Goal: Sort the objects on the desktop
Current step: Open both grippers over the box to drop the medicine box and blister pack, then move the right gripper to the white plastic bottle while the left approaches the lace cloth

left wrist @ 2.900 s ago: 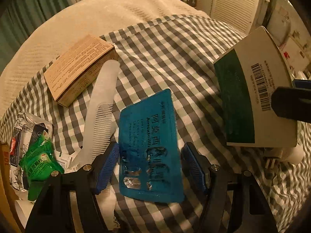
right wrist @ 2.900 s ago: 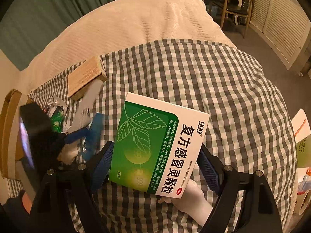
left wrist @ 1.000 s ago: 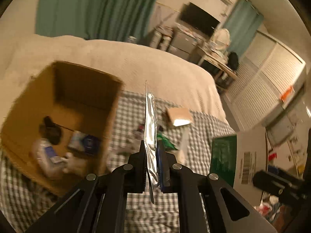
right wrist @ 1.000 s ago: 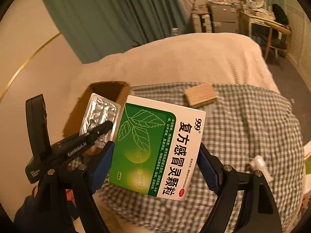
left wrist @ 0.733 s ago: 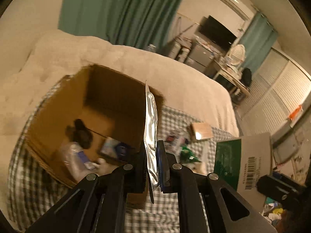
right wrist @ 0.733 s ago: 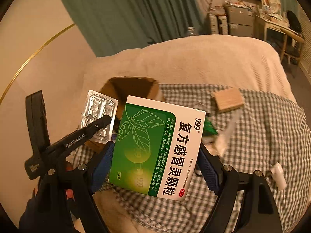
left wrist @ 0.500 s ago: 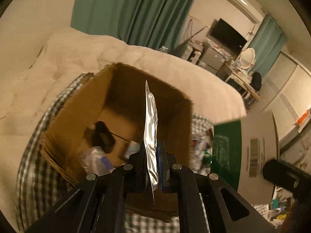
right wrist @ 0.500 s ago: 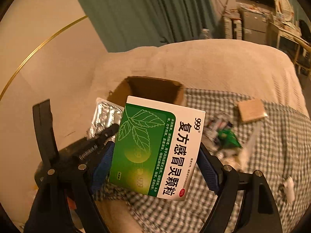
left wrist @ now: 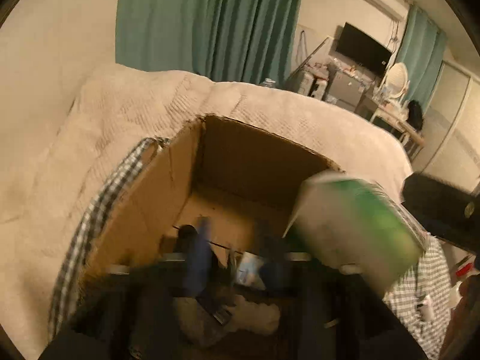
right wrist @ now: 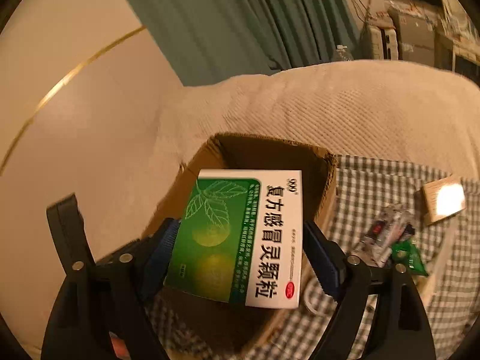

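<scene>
- We see a bed point(left wrist: 300, 111) under a cream blanket, with a green-and-white checked cloth point(right wrist: 390, 186) spread across its nearer part.
- We find an open cardboard box point(left wrist: 168, 180) standing on that cloth, its mouth facing up; blurred items lie on its floor, too smeared for us to name.
- We look along the right gripper point(right wrist: 240, 255), whose blue pads sit at both long edges of a green-and-white medicine carton point(right wrist: 240, 240). We see it tilted above the box mouth, its long axis running away from the gripper toward the far wall of the box, the printed face up. We cannot tell whether the pads still press on it; in the left wrist view the carton point(left wrist: 354, 228) is a blur over the right wall of the box.
- We see the left gripper point(left wrist: 237, 267) blurred over the box interior, its jaws having just been opening and now moderately apart, with nothing clearly between them.
- We spot a small tan box point(right wrist: 444, 201) and a few packets point(right wrist: 390, 240) on the cloth, right of the cardboard box.
</scene>
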`<state>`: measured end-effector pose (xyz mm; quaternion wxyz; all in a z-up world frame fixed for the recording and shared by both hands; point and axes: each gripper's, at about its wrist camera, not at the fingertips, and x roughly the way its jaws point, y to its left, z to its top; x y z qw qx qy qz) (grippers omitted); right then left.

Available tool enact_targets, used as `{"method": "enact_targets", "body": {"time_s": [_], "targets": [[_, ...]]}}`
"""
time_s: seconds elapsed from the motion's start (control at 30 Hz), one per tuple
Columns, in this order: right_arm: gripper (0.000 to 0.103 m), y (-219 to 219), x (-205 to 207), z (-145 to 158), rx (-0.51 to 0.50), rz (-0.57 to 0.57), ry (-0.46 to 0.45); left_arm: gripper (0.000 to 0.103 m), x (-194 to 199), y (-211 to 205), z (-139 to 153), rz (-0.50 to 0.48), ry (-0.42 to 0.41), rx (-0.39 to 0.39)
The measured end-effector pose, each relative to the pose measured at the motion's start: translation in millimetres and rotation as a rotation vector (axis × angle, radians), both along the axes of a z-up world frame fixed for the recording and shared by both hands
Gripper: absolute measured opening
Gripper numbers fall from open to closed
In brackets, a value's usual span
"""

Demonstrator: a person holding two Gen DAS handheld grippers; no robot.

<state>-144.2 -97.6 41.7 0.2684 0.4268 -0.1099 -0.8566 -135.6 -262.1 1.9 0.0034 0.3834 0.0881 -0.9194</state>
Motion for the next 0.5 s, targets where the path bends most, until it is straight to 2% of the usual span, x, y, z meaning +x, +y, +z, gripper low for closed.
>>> {"method": "enact_targets", "body": {"time_s": [0.03,0.07,0.2,0.33,0.5], "targets": [[0.086,4,-5,-1,-0.031,-0.009,-0.008,0.068,0,0,1,0.014,0.014,0.001],[0.086,9,-10,-2,-0.051,-0.019,-0.015,0.069,1,-2,3,0.021,0.030,0.020],[0.087,36,-17,-1,-0.054,-0.080,-0.010,0.069,-4,-1,6,0.027,-0.007,0.082],[0.087,76,-12,-6,0.004,-0.155,-0.017,0.069,6,13,18,0.009,-0.005,0.098],[0.087,139,3,-9,0.038,-0.260,-0.068,0.070,26,56,34,-0.074,-0.009,0.120]]}}
